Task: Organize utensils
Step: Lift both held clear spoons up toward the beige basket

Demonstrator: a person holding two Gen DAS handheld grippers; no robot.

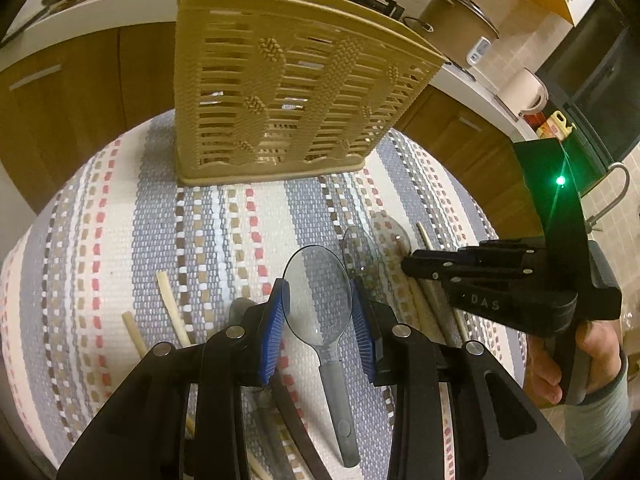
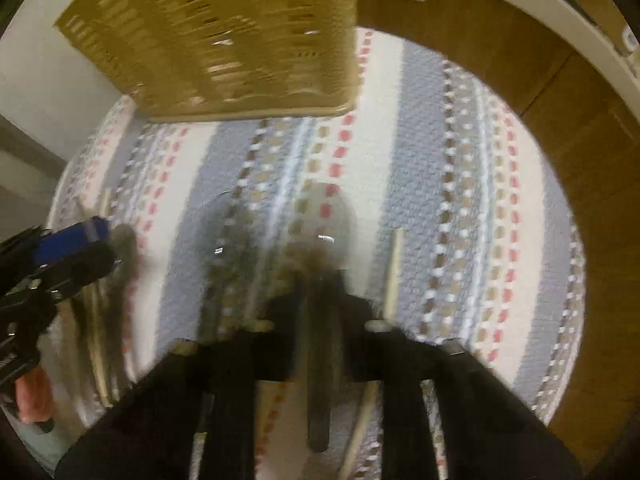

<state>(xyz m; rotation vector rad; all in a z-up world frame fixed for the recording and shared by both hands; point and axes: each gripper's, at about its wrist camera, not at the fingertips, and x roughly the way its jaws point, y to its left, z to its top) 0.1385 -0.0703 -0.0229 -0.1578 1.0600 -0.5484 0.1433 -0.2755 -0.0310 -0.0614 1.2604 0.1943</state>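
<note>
A striped woven cloth (image 1: pixel 132 216) in grey, white, red and brown covers the round table. Behind it run wooden cabinet doors (image 1: pixel 80 92) under a pale countertop (image 1: pixel 100 4). On the counter stand a lidded metal pot (image 1: pixel 460 20), a small white timer (image 1: pixel 479 50) just beside it, and a white kettle (image 1: pixel 528 92). A curved tap (image 1: pixel 616 192) shows at the far right.

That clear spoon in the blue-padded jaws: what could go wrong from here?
1. The clear spoon is pinched by its smooth bowl edges, so it might slip or twist out of the left gripper.
2. The right gripper works close beside it, so they could bump.
3. The basket is tall; the spoon may catch on its rim.
</note>
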